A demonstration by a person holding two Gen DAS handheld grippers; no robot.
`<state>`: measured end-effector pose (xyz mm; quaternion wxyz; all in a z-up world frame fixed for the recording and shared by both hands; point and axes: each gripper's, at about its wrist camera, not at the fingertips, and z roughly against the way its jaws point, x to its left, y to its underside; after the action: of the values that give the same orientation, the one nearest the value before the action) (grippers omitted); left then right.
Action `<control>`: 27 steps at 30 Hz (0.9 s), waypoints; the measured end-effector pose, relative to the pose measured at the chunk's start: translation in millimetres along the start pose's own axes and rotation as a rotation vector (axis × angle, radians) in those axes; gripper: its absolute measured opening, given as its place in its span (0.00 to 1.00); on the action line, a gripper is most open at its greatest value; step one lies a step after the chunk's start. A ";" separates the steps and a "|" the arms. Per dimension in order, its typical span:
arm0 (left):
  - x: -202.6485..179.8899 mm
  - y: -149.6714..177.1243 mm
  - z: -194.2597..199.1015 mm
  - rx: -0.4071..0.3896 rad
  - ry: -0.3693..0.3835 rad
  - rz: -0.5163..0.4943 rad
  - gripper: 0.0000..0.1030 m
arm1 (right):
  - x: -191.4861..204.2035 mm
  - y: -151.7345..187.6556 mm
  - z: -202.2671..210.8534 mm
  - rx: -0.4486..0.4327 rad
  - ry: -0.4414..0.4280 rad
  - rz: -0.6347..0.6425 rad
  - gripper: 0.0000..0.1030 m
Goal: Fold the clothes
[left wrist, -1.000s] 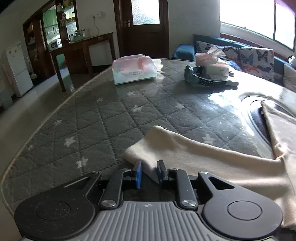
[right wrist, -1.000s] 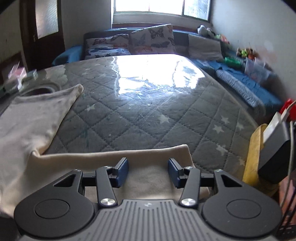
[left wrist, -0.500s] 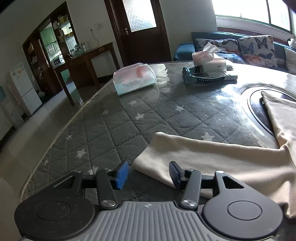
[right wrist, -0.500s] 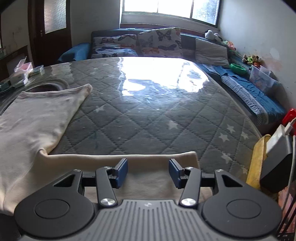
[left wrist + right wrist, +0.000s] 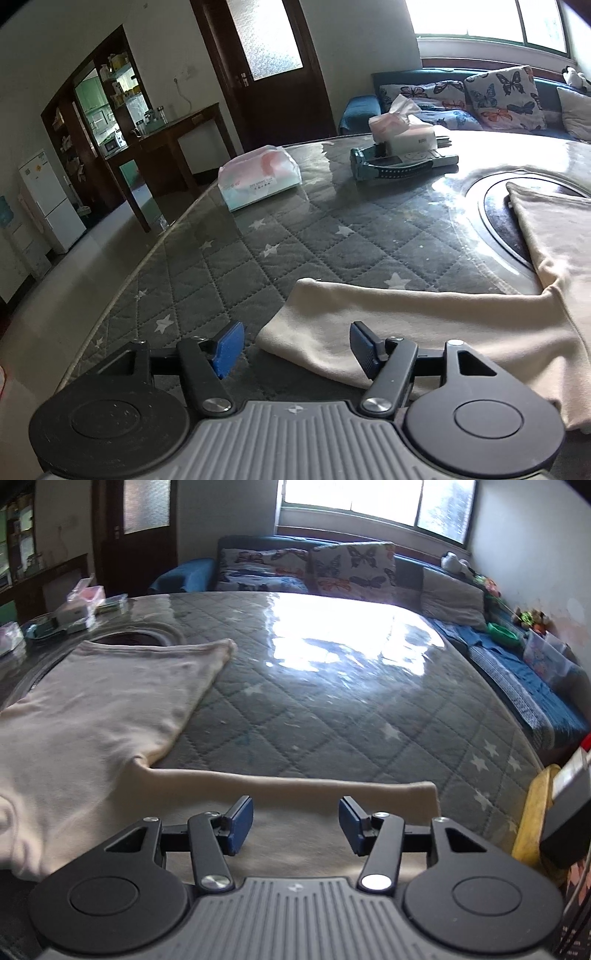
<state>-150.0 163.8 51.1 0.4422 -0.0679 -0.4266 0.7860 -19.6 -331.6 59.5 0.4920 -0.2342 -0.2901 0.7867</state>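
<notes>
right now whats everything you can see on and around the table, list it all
cream long-sleeved cotton garment: one, spread flat, sleeves out toward both claws
grey star-quilted table cover: one, under a glossy sheet
white-pink soft tissue pack: one, far left
white tissue box: one, far edge
teal flat case: one, beneath that box
butterfly-print cushions: two, on the blue sofa
left claw: open, jaws just widened, cuff tip between them
right claw: open over the other sleeve
</notes>
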 end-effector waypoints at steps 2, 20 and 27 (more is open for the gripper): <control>-3.7 -1.8 1.2 -0.006 0.008 -0.007 0.68 | 8.0 -4.0 2.4 -0.011 -0.020 0.022 0.52; -85.4 -7.7 40.3 -0.121 0.302 -0.240 0.75 | 114.3 -40.5 5.4 -0.064 -0.220 0.306 0.54; -124.4 12.3 63.1 -0.169 0.535 -0.408 0.71 | 143.8 -28.9 15.9 -0.052 -0.296 0.405 0.54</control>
<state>-113.8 28.6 48.0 0.6795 -0.2212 -0.3639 0.5975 -70.0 -194.2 78.9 0.2706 -0.1824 -0.3261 0.8872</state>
